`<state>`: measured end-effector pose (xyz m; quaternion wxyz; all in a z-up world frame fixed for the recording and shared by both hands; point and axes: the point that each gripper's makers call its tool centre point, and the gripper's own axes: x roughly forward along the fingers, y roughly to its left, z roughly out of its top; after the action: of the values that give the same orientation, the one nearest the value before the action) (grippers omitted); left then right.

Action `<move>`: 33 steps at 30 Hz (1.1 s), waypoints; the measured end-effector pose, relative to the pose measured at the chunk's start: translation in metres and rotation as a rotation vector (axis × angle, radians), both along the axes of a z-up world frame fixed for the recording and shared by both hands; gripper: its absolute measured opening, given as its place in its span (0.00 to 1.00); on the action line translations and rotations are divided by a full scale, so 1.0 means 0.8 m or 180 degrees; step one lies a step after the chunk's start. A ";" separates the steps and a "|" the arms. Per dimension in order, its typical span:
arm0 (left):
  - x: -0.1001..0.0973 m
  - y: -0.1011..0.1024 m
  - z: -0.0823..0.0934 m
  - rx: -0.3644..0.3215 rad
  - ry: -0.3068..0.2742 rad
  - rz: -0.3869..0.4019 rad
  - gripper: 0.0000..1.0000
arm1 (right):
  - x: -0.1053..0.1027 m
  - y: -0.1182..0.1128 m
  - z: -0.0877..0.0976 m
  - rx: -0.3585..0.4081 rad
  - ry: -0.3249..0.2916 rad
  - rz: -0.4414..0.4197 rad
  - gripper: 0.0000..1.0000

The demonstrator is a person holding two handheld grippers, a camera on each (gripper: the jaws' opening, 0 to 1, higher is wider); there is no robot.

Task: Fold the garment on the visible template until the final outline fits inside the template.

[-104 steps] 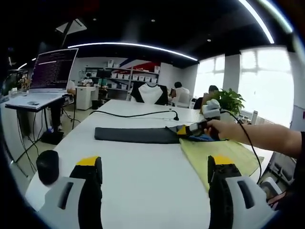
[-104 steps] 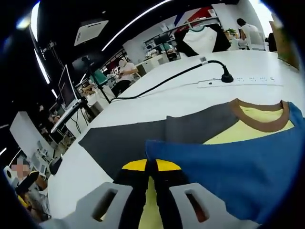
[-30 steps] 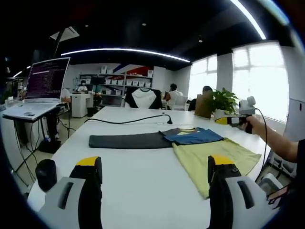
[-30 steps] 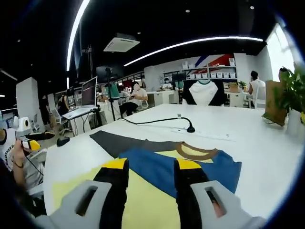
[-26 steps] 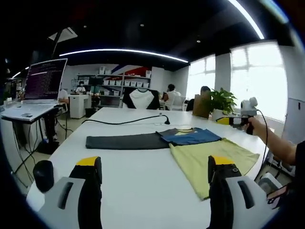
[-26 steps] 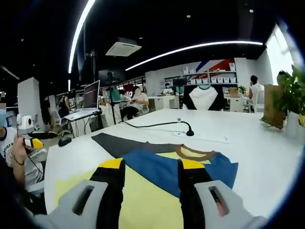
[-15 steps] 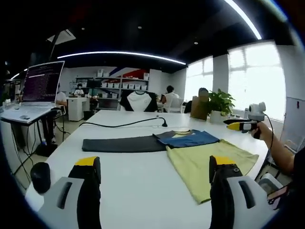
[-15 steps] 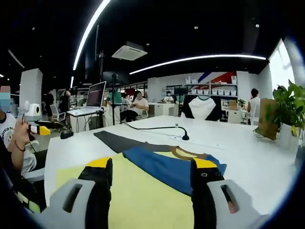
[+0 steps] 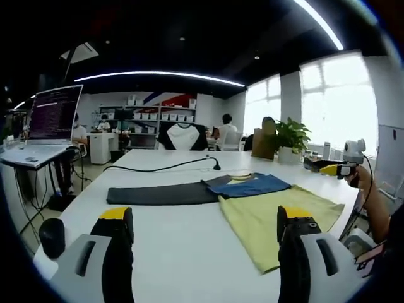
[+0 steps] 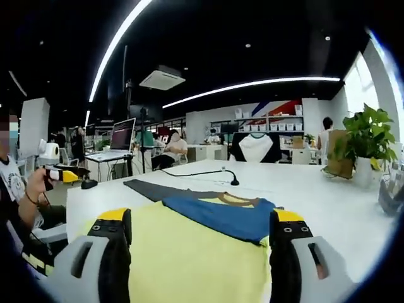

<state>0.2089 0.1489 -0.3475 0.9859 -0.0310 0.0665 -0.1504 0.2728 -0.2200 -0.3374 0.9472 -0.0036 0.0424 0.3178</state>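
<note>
A white bench [image 9: 183, 252] is seen carrying a shirt [image 9: 278, 211] with a yellow body, a blue band folded across its collar end, and a brown-edged neck. The shirt [image 10: 196, 249] lies near the bench corner closest to the person, its yellow hem close to the bench edge. A dark grey strip [image 9: 161, 194], possibly the template, is laid flat along the bench and meets the shirt's collar end; whether it runs under the shirt cannot be told. Much bare bench top is left on the side towards the laptop [image 9: 53, 113].

No readable brand or label is found; text on the laptop screen is too small to read.

The left claw [image 9: 201, 237] is held released, jaws wide apart, above bare bench. The right claw [image 10: 201, 237] is likewise released over the yellow cloth; a second ago its jaws stood much closer together. Since 3.5 s ago, when it was clenched at the blue cloth, it has been drawn well back.

A black cable [image 9: 161, 167] crosses the far bench, and a dark mouse [image 9: 52, 237] sits at the bench corner.
</note>
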 end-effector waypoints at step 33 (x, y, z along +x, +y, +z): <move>-0.003 -0.006 0.019 0.0124 -0.0299 0.0001 1.00 | -0.066 -0.069 0.003 -0.0167 0.0036 -0.0415 1.00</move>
<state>0.2068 0.1441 -0.3321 0.9884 -0.0047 0.0230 -0.1502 0.2203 -0.2753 -0.3354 0.9652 -0.0238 0.0562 0.2542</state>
